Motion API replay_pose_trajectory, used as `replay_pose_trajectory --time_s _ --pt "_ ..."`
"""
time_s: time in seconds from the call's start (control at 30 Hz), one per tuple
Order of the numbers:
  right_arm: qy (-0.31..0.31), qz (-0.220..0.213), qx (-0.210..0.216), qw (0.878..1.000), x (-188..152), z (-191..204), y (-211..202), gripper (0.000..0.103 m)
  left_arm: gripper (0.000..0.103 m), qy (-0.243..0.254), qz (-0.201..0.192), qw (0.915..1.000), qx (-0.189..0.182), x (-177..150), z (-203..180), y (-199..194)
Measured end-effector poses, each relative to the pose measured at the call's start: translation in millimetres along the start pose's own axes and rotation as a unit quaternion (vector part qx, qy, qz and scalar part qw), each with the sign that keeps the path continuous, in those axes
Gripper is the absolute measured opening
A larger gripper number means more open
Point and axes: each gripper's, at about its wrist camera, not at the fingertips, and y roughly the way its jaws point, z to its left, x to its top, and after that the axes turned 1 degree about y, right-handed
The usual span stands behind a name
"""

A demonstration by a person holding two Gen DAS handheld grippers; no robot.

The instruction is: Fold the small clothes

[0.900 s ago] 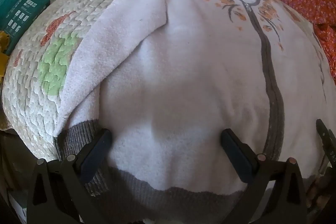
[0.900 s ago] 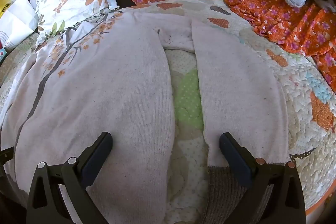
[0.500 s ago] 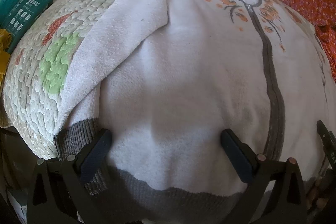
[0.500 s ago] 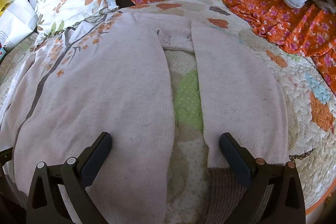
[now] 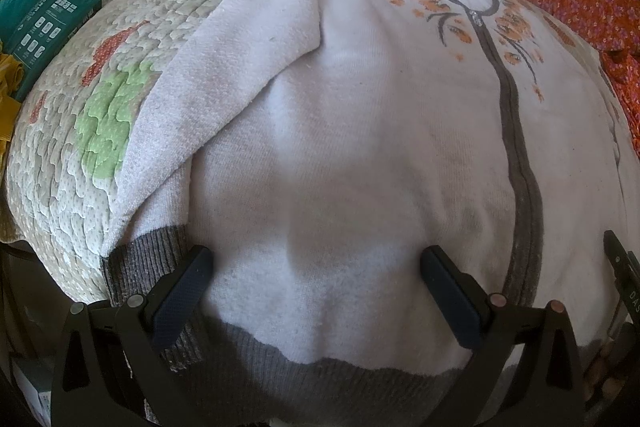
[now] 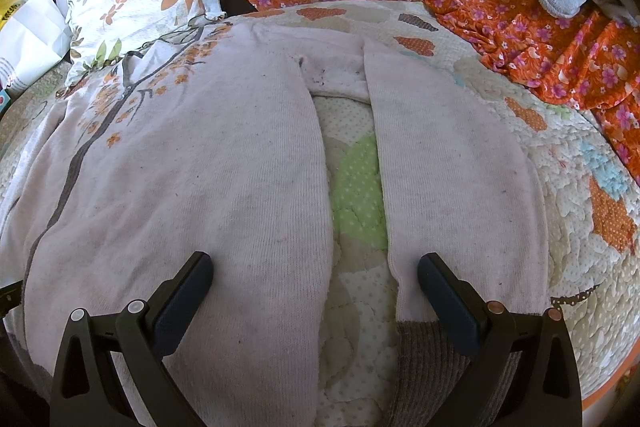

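One pale zip cardigan (image 5: 360, 147) flat on one quilt (image 6: 580, 227), two sleeves, both grippers—left gripper (image 5: 316, 287), right gripper (image 6: 316, 291)—wide open, empty.

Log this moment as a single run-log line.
stage: pre-grasp | left gripper: open over cardigan hem | right gripper: open above sleeve | quilt: under garment

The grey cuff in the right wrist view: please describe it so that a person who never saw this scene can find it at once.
Find the patchwork quilt, then the pale pink cardigan spread on it. Follow its outstretched sleeve, lying apart from the body, down to the bottom edge of the picture. The grey cuff ends it there: dark ribbed knit, beside the smooth pink cloth and dotted quilt.
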Motion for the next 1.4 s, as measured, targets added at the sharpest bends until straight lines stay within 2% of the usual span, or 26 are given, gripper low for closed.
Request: replay_pose_trajectory --time_s 0.43,1.03,1.23,1.27,1.4 --pt "0.0 0.0 -0.002 1.0 4 -7 1 0.103 0.103 -0.004 -0.009 0.9999 -0.01 -3 1 0" --pt "-0.004 0.021 -0.004 1.0 4 -4 2 0.103 0.103 -0.009 -0.013 0.9999 -0.001 -2 2 0" --pt "-0.004 0.012 -0.004 1.0 4 -5 2 0.103 0.103 -0.014 0.006 0.9999 0.0 -1 2 -1" --pt "-0.005 0.013 -0.004 1.0 4 -5 2 0.103 0.103 -0.02 0.014 0.9997 -0.003 0 4 -2" --pt "-0.007 0.008 -0.004 1.0 2 -3 1 0.103 0.099 -0.053 -0.02 0.9969 -0.056 9 22 -28"
